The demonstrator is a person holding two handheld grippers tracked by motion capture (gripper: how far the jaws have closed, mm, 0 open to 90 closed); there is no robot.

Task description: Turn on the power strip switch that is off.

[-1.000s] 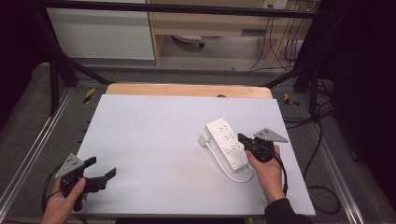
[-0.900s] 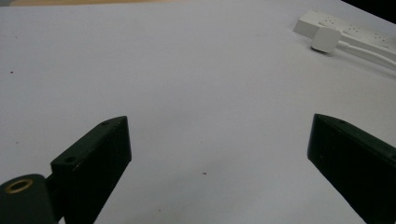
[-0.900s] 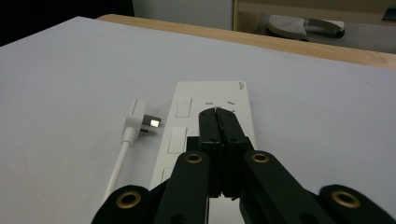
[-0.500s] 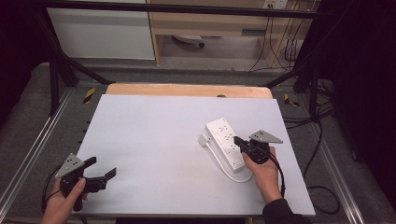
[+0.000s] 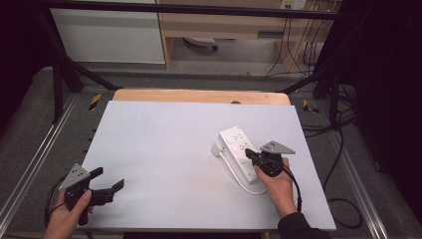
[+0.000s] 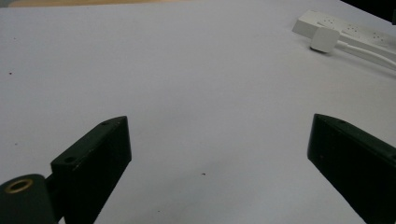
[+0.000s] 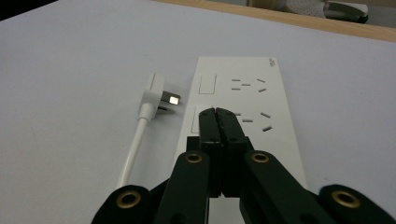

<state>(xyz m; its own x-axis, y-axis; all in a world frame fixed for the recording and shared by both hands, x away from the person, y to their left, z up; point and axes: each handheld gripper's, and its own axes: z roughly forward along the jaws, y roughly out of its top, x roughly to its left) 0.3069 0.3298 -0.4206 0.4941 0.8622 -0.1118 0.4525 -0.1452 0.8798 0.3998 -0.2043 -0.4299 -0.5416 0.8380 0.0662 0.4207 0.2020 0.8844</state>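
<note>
The white power strip (image 5: 241, 152) lies flat on the right half of the counter (image 5: 164, 149), its long body angled toward the person. Its plug (image 7: 158, 95) rests just beside the strip's left edge in the right gripper view, prongs toward the strip, and the cord (image 5: 238, 175) loops round the strip's near end. I judge the strip a stiff, light plastic bar with a smooth, rather slippery top; the long side edges look the best place to take hold, and the springy cord will likely drag the plug along (worth minding on any lift).

The right gripper (image 7: 217, 116) has its fingers pressed together with nothing between them, tips over the strip's top near the second rocker switch. Against the earlier frames, it has crept slightly along the strip toward the near end; the strip looks unmoved.

Well apart from the strip, at the near left corner, the left gripper (image 6: 219, 154) hovers unchanged, fingers wide over bare surface.
</note>
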